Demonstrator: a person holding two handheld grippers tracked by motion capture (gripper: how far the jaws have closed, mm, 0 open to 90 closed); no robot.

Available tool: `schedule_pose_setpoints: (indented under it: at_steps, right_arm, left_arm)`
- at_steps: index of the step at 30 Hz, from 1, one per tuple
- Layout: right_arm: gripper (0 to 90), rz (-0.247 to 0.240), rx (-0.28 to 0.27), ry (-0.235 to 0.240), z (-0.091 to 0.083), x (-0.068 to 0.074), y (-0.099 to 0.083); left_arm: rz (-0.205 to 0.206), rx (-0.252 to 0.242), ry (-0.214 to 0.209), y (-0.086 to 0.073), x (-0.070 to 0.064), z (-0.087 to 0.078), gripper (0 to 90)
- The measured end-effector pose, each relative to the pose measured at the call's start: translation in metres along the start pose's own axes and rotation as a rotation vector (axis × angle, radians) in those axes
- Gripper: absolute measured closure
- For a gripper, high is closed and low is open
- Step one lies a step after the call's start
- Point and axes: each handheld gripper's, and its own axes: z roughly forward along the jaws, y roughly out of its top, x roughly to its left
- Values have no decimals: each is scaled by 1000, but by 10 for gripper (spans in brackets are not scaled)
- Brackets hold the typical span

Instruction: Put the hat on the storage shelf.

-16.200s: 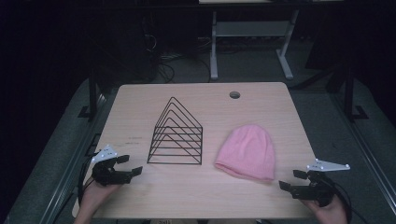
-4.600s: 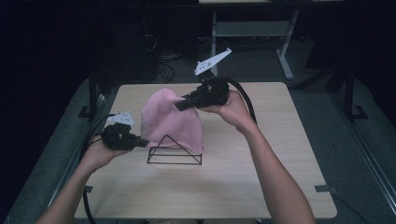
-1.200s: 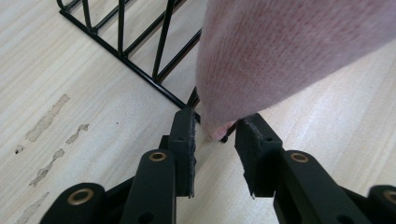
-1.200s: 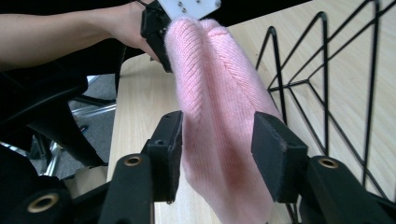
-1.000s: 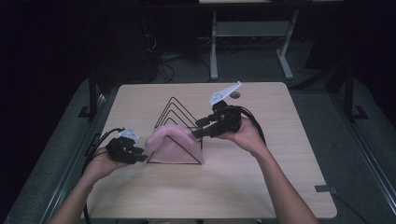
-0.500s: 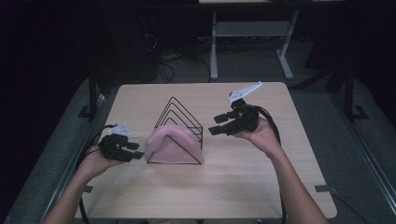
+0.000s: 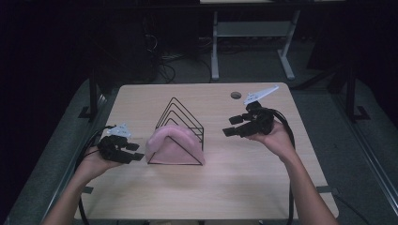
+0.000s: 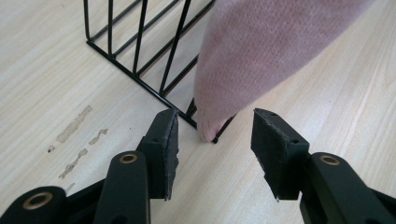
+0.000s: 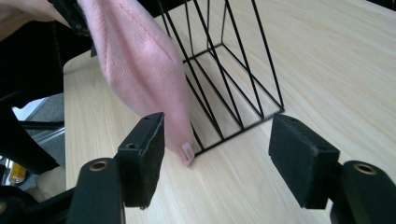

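Note:
A pink knit beanie (image 7: 171, 145) is draped over the near end of a black wire triangular rack (image 7: 183, 117) at the middle of the table. My left gripper (image 7: 135, 152) rests just left of the beanie, open and empty. In the left gripper view, the beanie's lower edge (image 8: 252, 60) hangs beyond the open left gripper (image 8: 215, 154), by the rack's base wire (image 8: 140, 60). My right gripper (image 7: 227, 127) is raised to the right of the rack, open, apart from it. The right gripper view shows the beanie (image 9: 140, 74) and the rack (image 9: 233, 70) past the open right gripper (image 9: 219, 158).
The wooden table (image 7: 244, 187) has a round cable hole (image 7: 235, 95) at its far right. A white desk frame (image 7: 253, 33) stands on the floor behind. Cables trail from both grippers over the table's edges.
My right gripper has let go of the beanie and drawn back to the right, away from the rack. The left gripper has eased slightly left. The beanie stays draped on the rack.

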Motion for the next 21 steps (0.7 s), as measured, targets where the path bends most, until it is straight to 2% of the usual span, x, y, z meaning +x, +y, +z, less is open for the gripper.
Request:
schedule_pose_setpoints:
  at_steps: [10, 15, 21]
  right_arm:
    - [343, 41, -5, -37, -19, -10, -22]
    - [331, 75, -2, -57, -27, -14, -36]
    - [331, 86, -5, -98, -37, -16, -52]
  left_arm:
    - [5, 9, 6, -1, 0, -4, 484]
    - [-9, 2, 1, -1, -1, -5, 445]
    - [-19, 4, -9, -2, -2, -4, 403]
